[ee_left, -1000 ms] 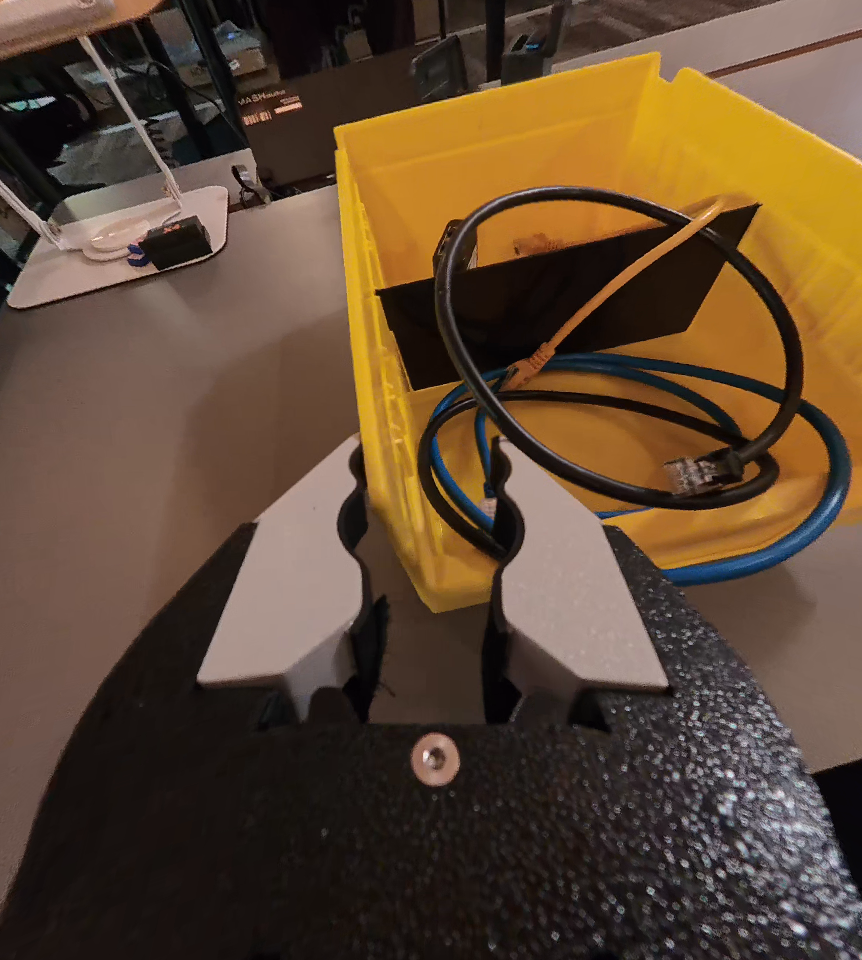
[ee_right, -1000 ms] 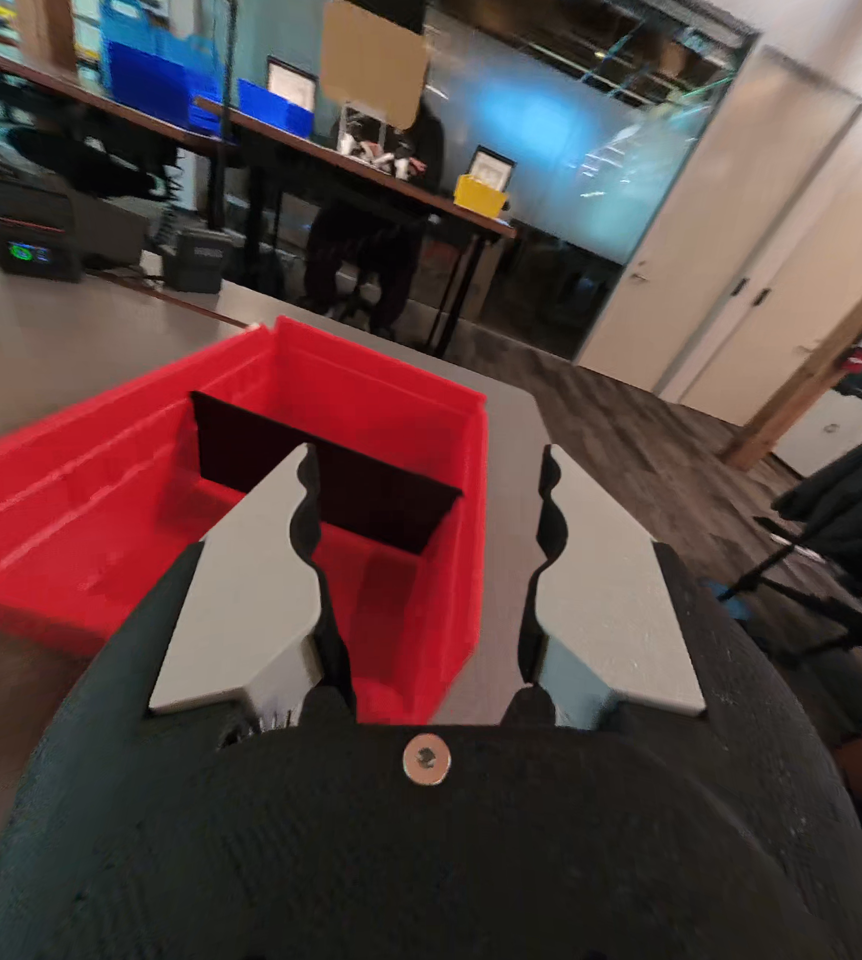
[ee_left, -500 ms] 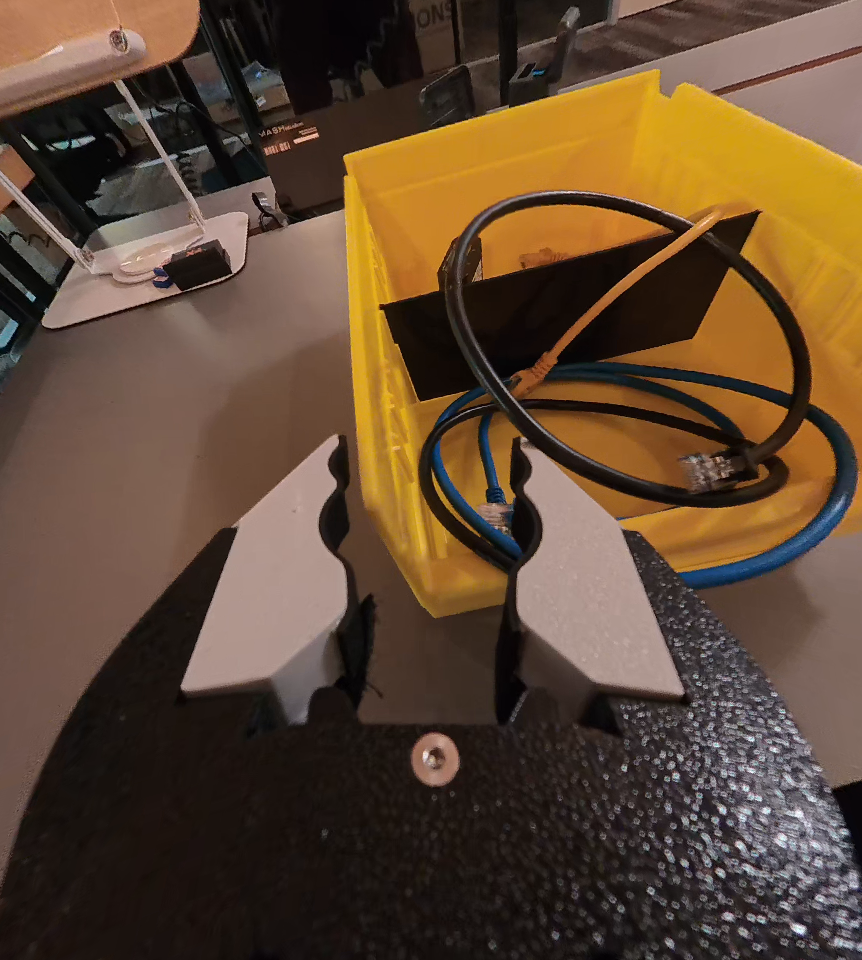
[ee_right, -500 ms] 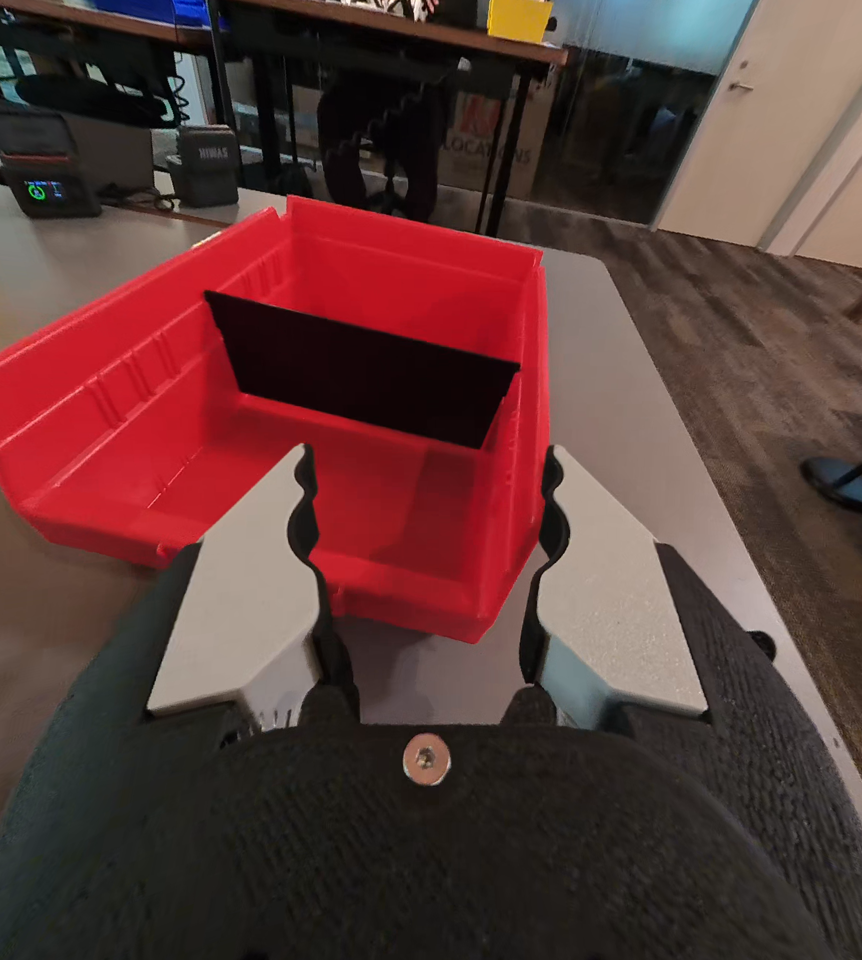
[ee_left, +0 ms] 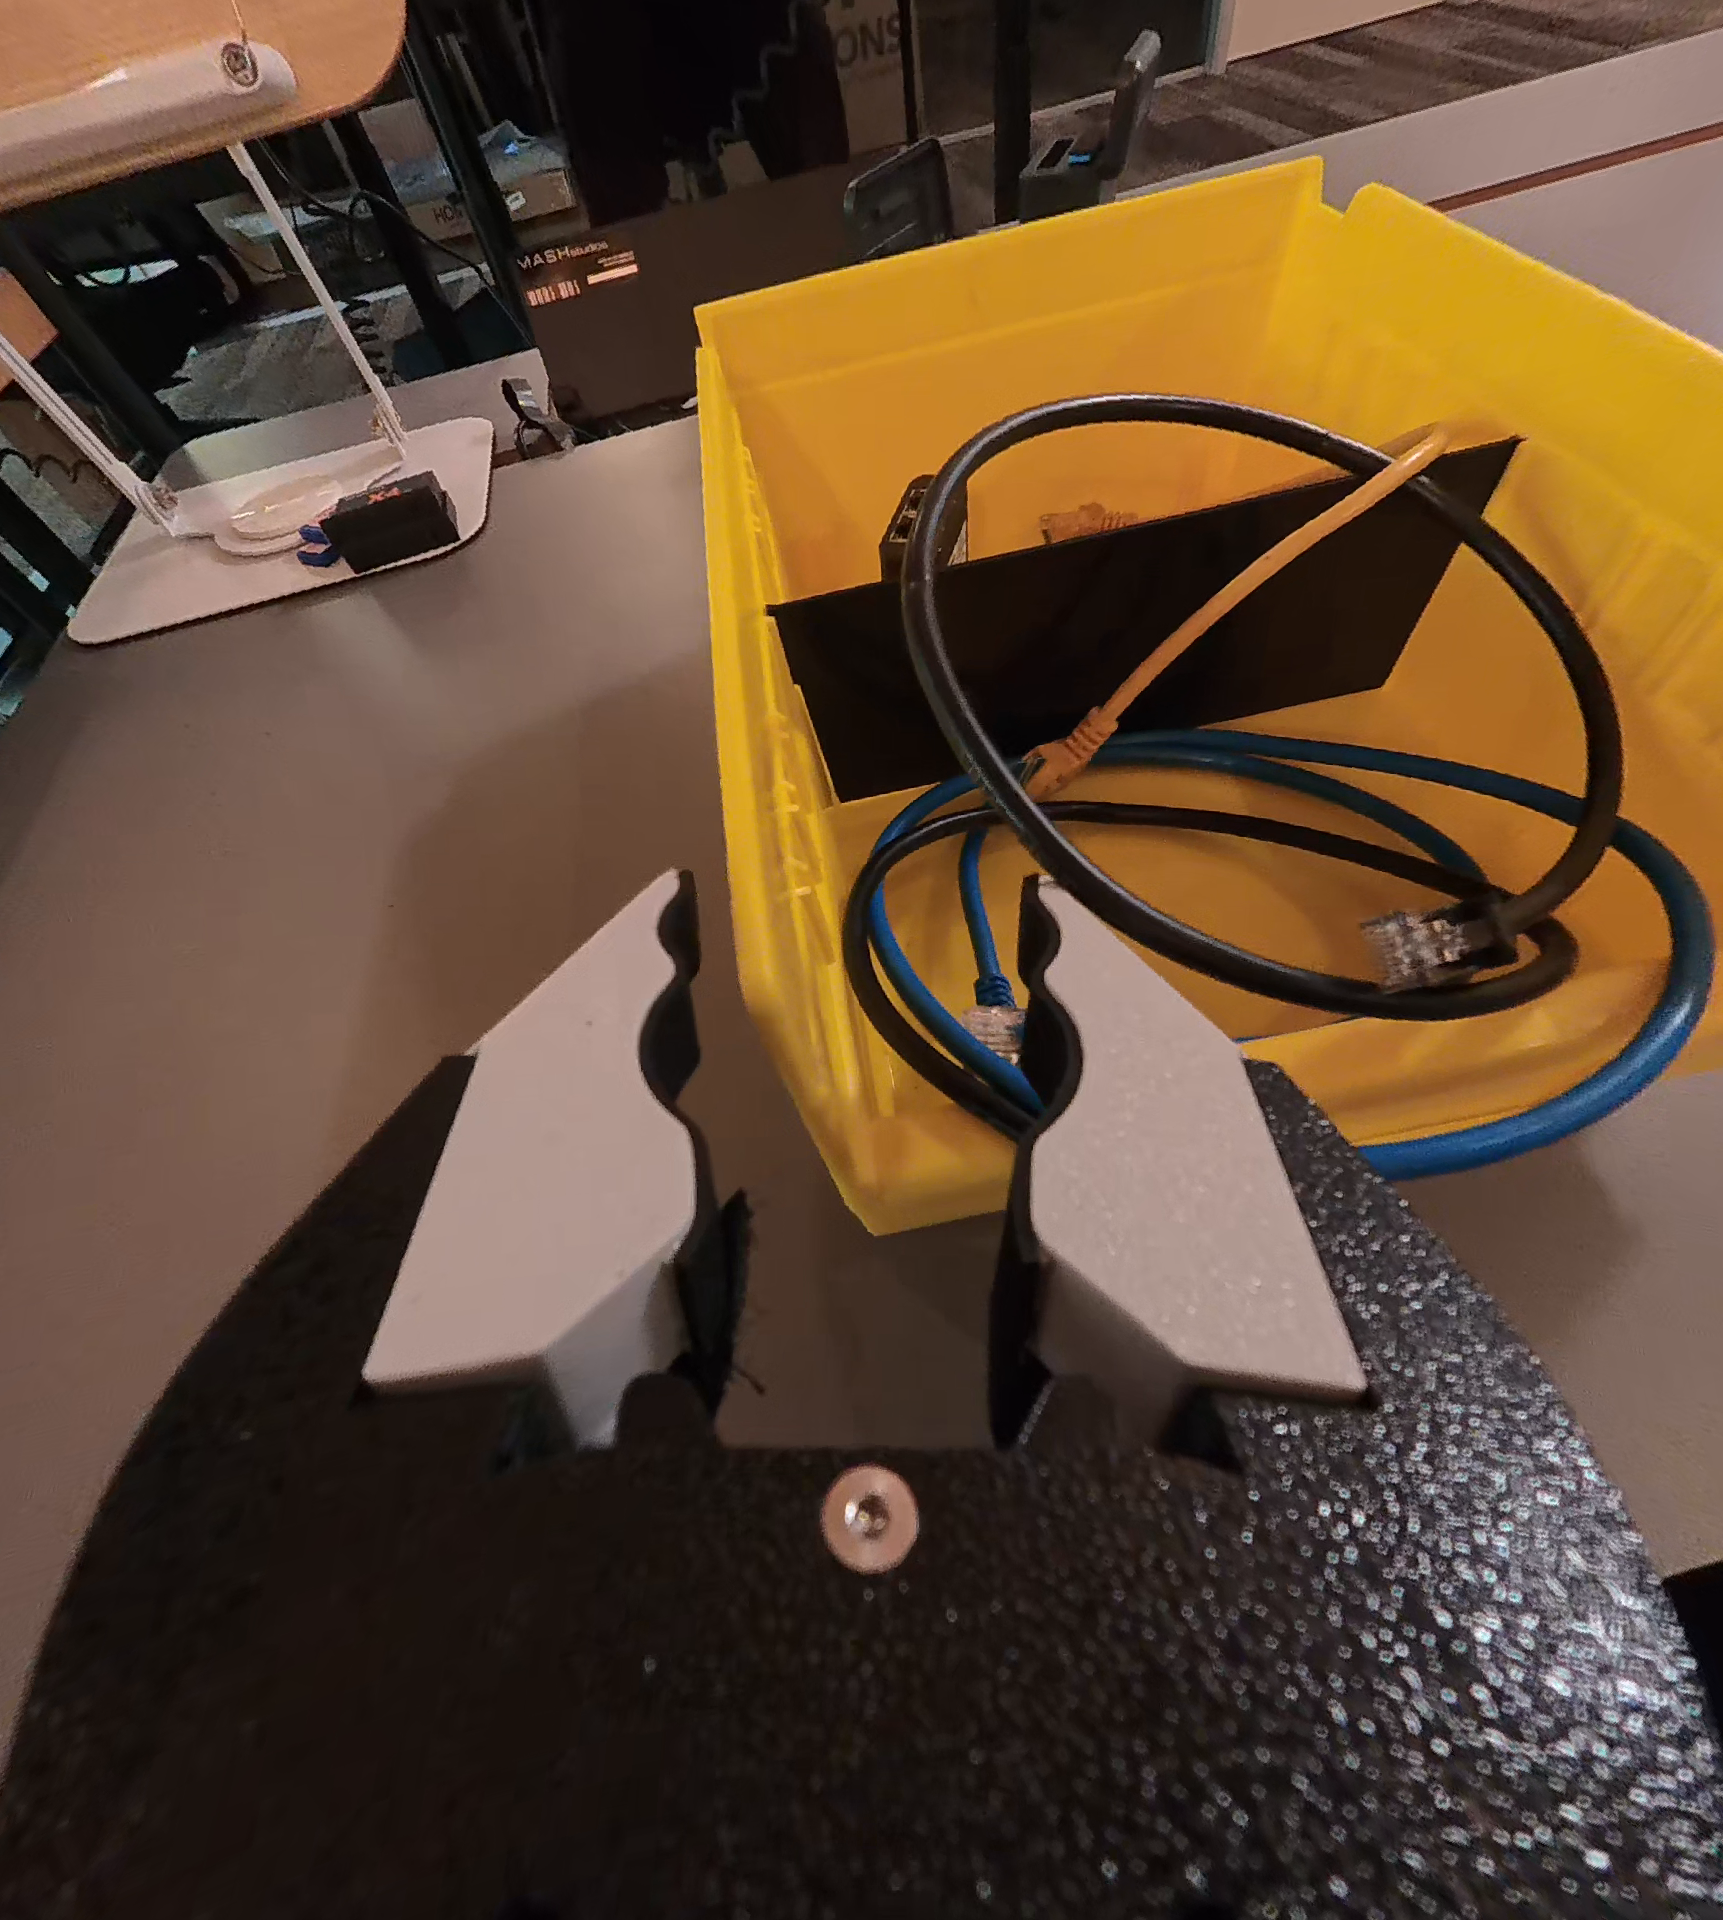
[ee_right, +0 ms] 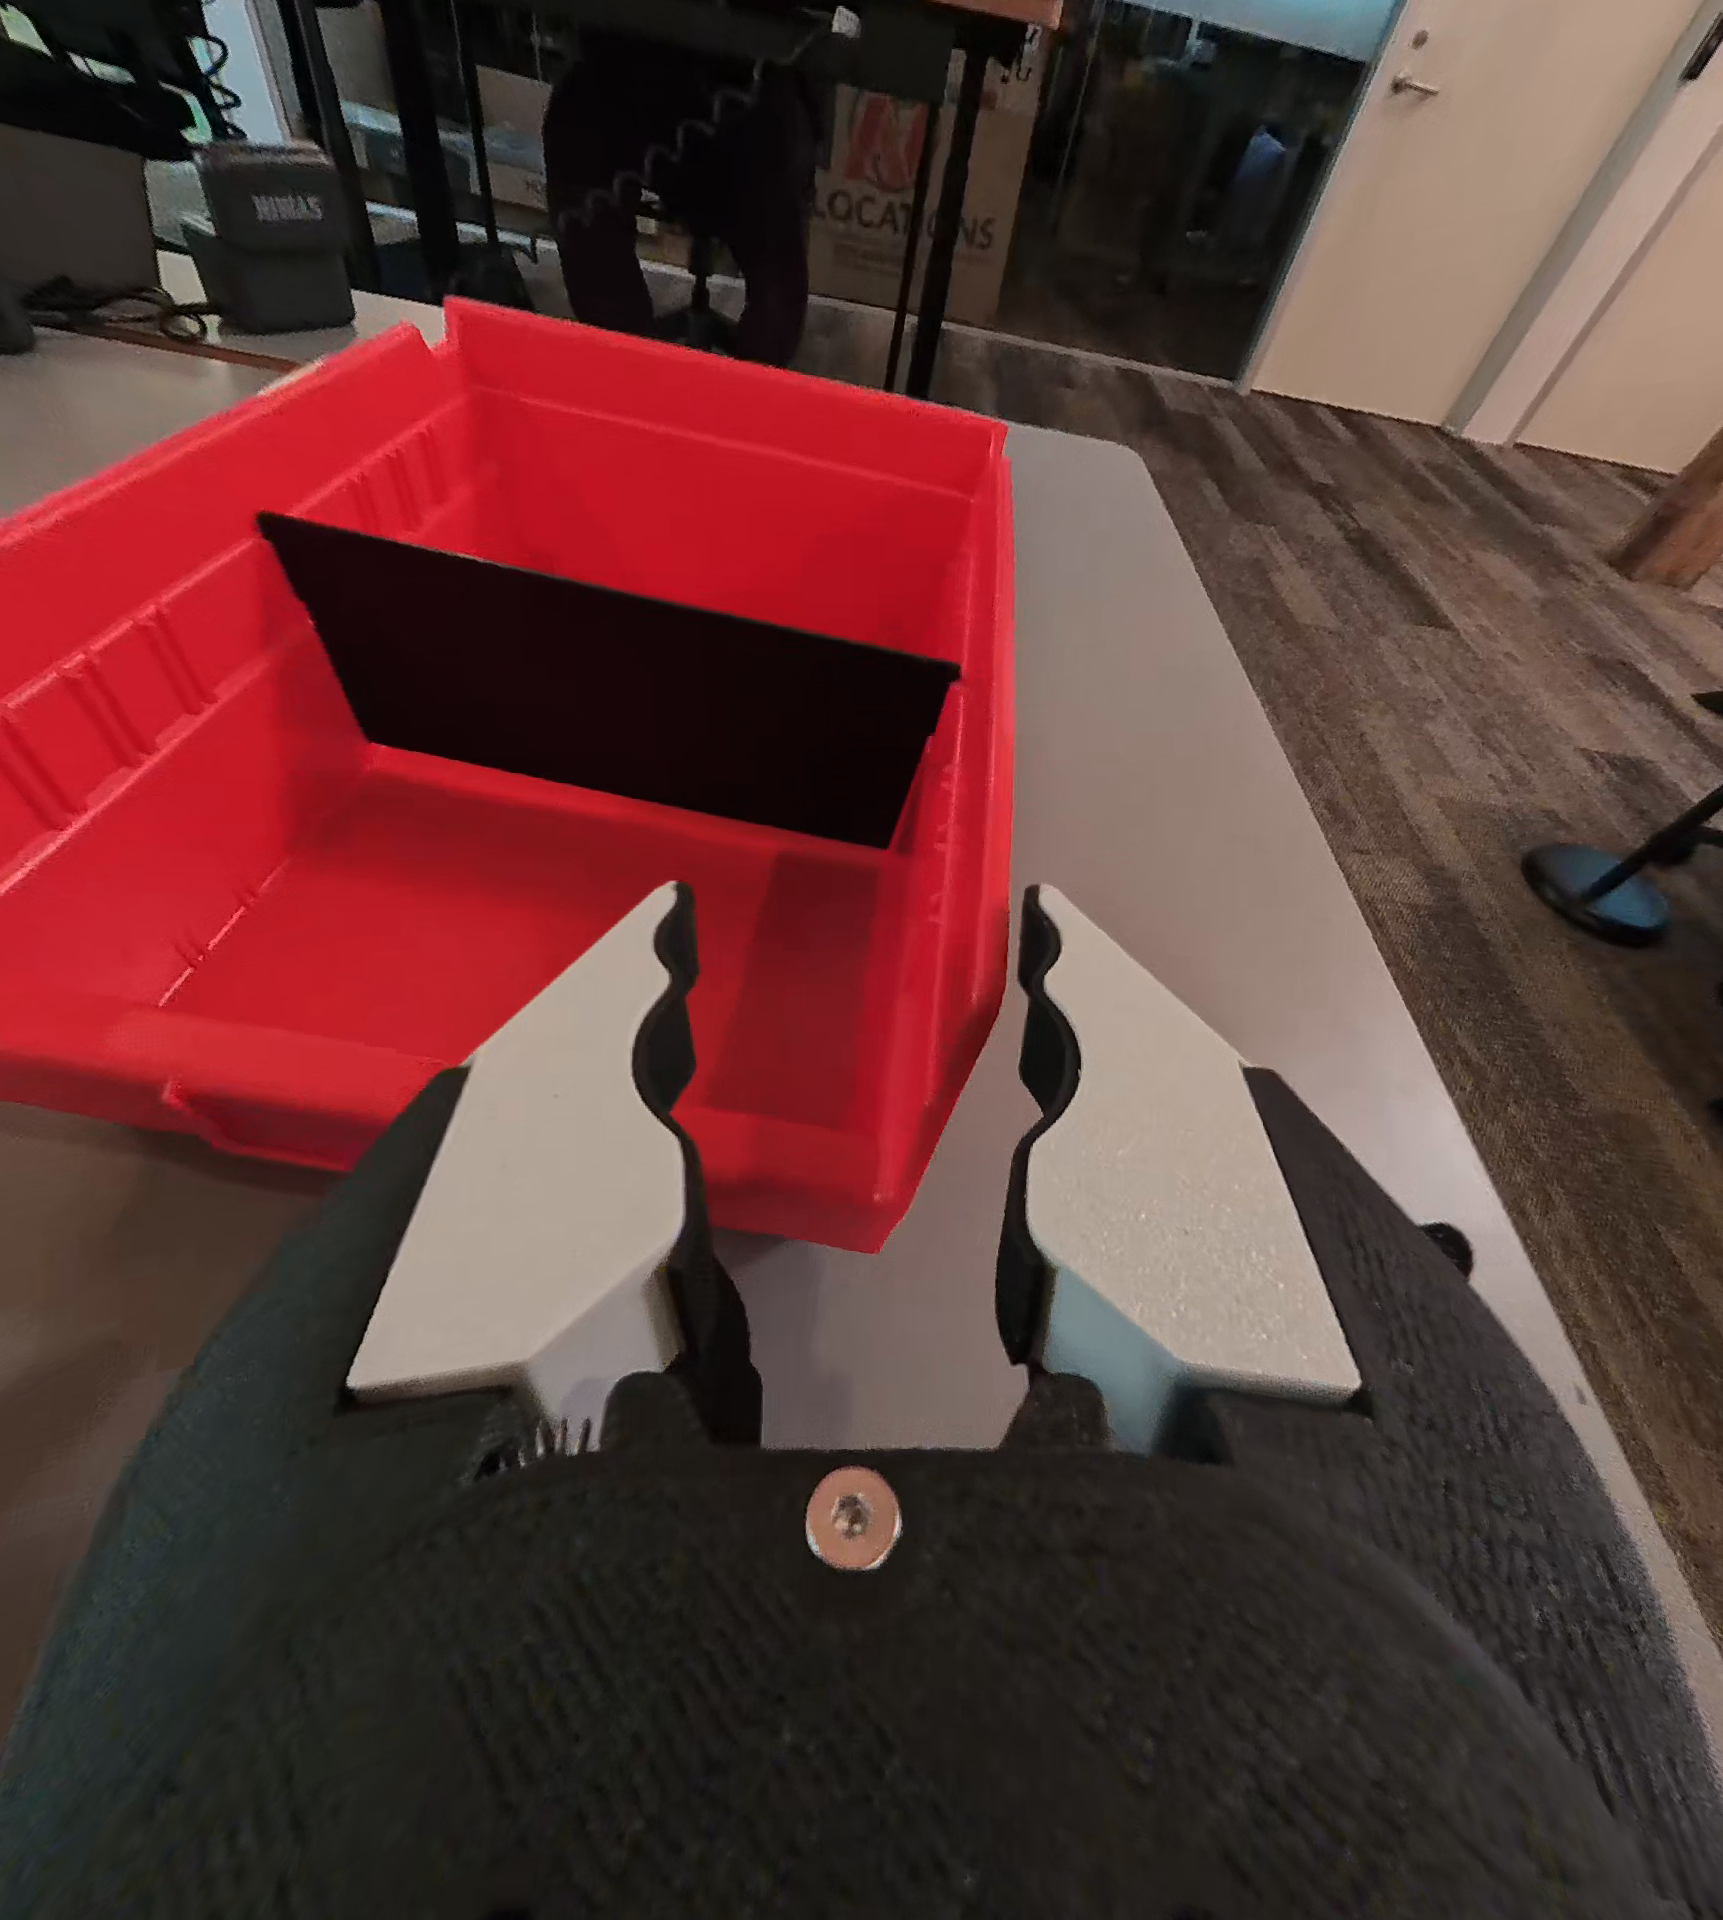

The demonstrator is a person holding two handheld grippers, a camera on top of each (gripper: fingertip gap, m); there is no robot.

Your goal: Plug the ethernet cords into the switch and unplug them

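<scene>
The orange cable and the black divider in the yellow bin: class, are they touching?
Touching. The left wrist view shows the orange cable draped over the top edge of the black divider in the yellow bin and running down its front face.

Behind the black divider (ee_left: 1096,644) of the yellow bin (ee_left: 1615,582), the switch (ee_left: 914,525) shows only its top corner and the orange cord (ee_left: 1252,582) runs out of sight, while the blue cord (ee_left: 1522,1117) passes under the left gripper (ee_left: 857,904), and the red bin (ee_right: 57,1049) is cut off at the left edge.
</scene>
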